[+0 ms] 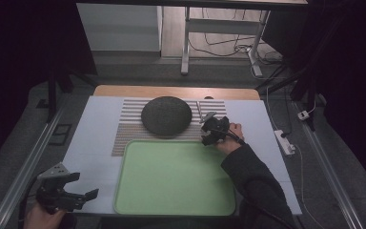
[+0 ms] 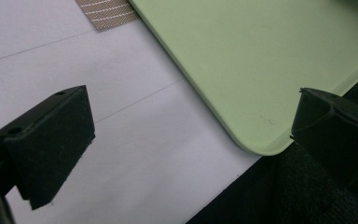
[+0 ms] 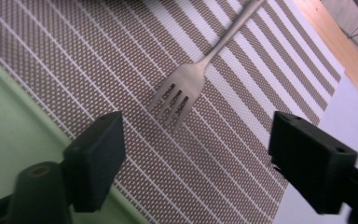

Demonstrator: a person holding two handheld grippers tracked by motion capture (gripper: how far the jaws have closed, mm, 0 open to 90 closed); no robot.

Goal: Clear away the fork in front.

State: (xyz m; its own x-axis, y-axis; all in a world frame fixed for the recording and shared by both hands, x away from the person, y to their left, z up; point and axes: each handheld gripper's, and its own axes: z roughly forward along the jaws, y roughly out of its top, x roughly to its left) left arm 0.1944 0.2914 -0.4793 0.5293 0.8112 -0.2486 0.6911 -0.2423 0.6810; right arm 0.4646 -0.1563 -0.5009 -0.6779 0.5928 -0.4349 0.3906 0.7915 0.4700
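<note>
The left gripper (image 1: 69, 191) hangs with jaws apart and empty near the table's front left corner, the flat pale-green plastic tray (image 1: 171, 179) just to its right. Beyond the tray, a dark round stone-like dish (image 1: 167, 116) sits on the brown-and-white striped woven placemat (image 1: 128, 129). The right gripper (image 3: 196, 154) hovers with jaws wide apart; the silver metal fork (image 3: 182, 91) lies flat just ahead, between them. Lying so flat, the fork could slide away or the jaws snag the weave on closing.
</note>
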